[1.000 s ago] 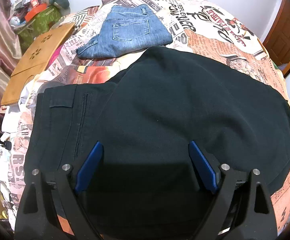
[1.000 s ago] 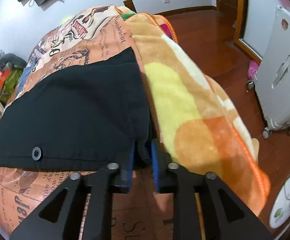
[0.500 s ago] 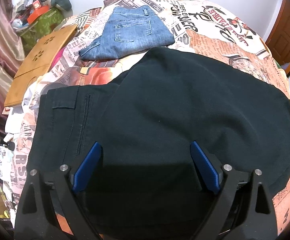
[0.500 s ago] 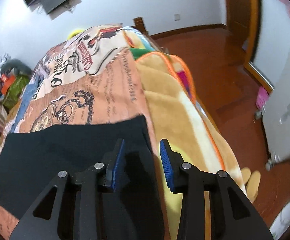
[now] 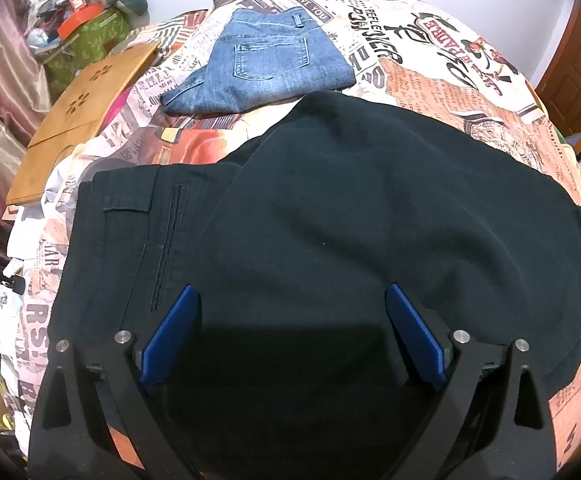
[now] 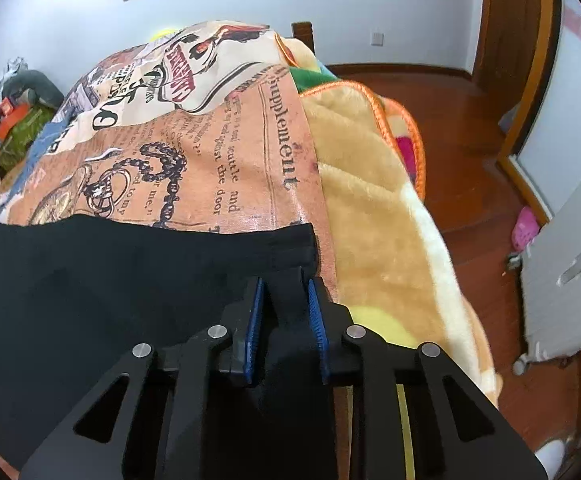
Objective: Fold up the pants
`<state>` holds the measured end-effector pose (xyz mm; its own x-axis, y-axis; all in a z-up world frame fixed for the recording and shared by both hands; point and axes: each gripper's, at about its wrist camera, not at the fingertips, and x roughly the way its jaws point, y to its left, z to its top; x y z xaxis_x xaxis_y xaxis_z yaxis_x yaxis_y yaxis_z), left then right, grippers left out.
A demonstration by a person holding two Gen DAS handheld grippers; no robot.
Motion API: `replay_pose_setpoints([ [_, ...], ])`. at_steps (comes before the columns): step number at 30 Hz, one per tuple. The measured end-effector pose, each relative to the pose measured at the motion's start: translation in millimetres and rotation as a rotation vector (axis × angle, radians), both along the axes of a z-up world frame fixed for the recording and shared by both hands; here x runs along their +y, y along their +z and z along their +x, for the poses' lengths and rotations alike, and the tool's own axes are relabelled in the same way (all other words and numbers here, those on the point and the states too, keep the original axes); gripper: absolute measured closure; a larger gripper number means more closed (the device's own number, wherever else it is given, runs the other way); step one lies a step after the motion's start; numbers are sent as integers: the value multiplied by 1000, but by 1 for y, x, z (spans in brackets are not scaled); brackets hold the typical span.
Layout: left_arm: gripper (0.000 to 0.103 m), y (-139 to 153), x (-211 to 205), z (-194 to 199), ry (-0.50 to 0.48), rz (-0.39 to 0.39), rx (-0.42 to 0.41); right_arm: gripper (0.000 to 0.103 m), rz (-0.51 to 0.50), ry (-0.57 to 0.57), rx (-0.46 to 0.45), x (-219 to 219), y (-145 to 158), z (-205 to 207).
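Two cameras look over one bed point(image 5: 450, 92), covered with a newspaper-print sheet point(image 6: 226, 152). Black pants point(image 5: 370, 220) lie spread across this sheet and fill most of the left wrist view, reaching from under the left gripper's jaws far out ahead of them and to both sides. Left of those jaws the waistband and a slit pocket of the pants show, with a folded-over layer lying on top to the right of it. A plush orange and yellow blanket point(image 6: 374, 216) hangs over the bed's edge, to the right of the right gripper's jaws. Folded blue jeans point(image 5: 262, 68) rest on the sheet well ahead of the left jaws, beyond the far edge of the black pants. A wooden board point(image 5: 82, 124) lies ahead and to the left, at the bed's side, with a green bag of clutter point(image 5: 86, 36) beyond it.

Left gripper point(image 5: 290, 332): its jaws stand wide apart above the black cloth, released, with nothing between the blue pads. Right gripper point(image 6: 284, 312): its jaws are clenched on a pinched-up ridge of the black pants point(image 6: 110, 280) at the cloth's corner, just beside the blanket.
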<state>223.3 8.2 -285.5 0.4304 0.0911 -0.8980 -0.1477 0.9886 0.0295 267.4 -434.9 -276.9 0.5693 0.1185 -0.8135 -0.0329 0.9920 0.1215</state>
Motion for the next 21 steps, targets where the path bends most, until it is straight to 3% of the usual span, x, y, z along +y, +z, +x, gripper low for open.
replay_pose_setpoints([
  [13, 6, 0, 0, 0, 1, 1, -3, 89, -142, -10, -129, 9, 34, 8],
  [17, 6, 0, 1, 0, 5, -10, -3, 90, -145, -12, -98, 12, 24, 26],
  [21, 6, 1, 0, -1, -1, -3, -5, 90, -110, -23, -10, 11, 0, 39],
])
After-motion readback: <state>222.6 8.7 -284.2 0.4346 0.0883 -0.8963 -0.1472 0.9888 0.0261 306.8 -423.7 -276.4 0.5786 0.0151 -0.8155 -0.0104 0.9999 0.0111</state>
